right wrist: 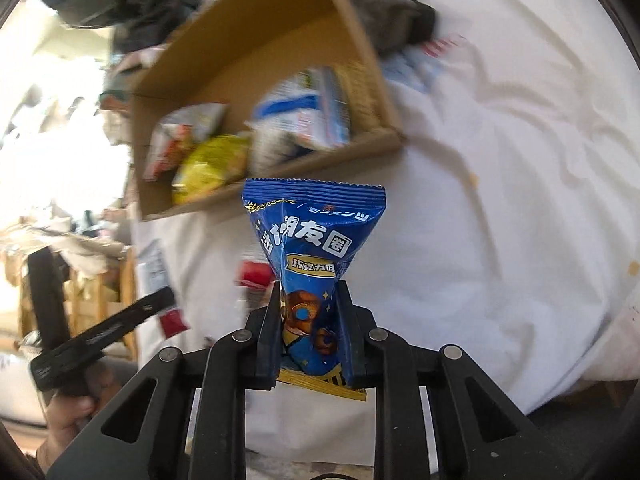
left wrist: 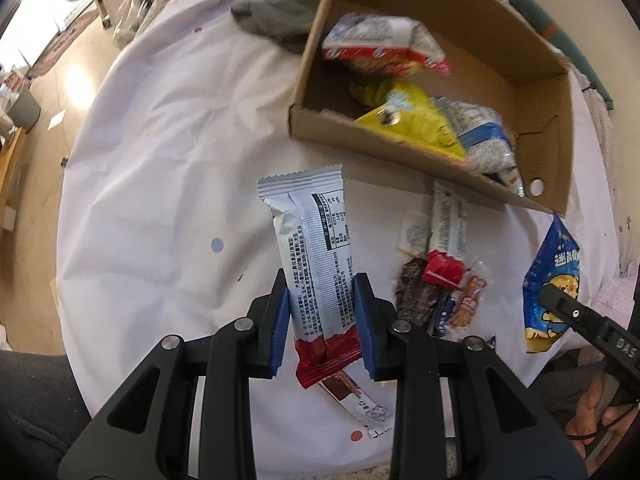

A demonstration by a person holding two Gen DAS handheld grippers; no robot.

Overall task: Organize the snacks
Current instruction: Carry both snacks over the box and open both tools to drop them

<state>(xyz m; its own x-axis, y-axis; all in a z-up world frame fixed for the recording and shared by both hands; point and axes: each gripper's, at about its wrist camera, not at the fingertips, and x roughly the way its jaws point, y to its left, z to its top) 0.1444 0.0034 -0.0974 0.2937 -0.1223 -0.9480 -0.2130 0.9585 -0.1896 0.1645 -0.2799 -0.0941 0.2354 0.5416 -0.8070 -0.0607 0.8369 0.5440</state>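
Note:
My left gripper (left wrist: 322, 284) is shut on a white and red snack bar wrapper (left wrist: 312, 240), held upright above the white cloth. My right gripper (right wrist: 309, 292) is shut on a blue snack bag (right wrist: 316, 240), lifted off the cloth; the same blue snack bag (left wrist: 550, 280) and right gripper (left wrist: 560, 300) show at the right in the left wrist view. An open cardboard box (left wrist: 400, 152) lies beyond both, holding a red and white pack (left wrist: 384, 46), a yellow pack (left wrist: 412, 120) and a blue and white pack (left wrist: 484, 136). The cardboard box (right wrist: 372, 142) appears blurred in the right wrist view.
A small pile of loose snacks (left wrist: 440, 272) lies on the white cloth (left wrist: 180, 160) right of my left gripper, and a thin bar (left wrist: 360, 404) lies under it. A grey cloth (left wrist: 280, 12) sits beside the box. A hand (right wrist: 68, 420) holds the other gripper.

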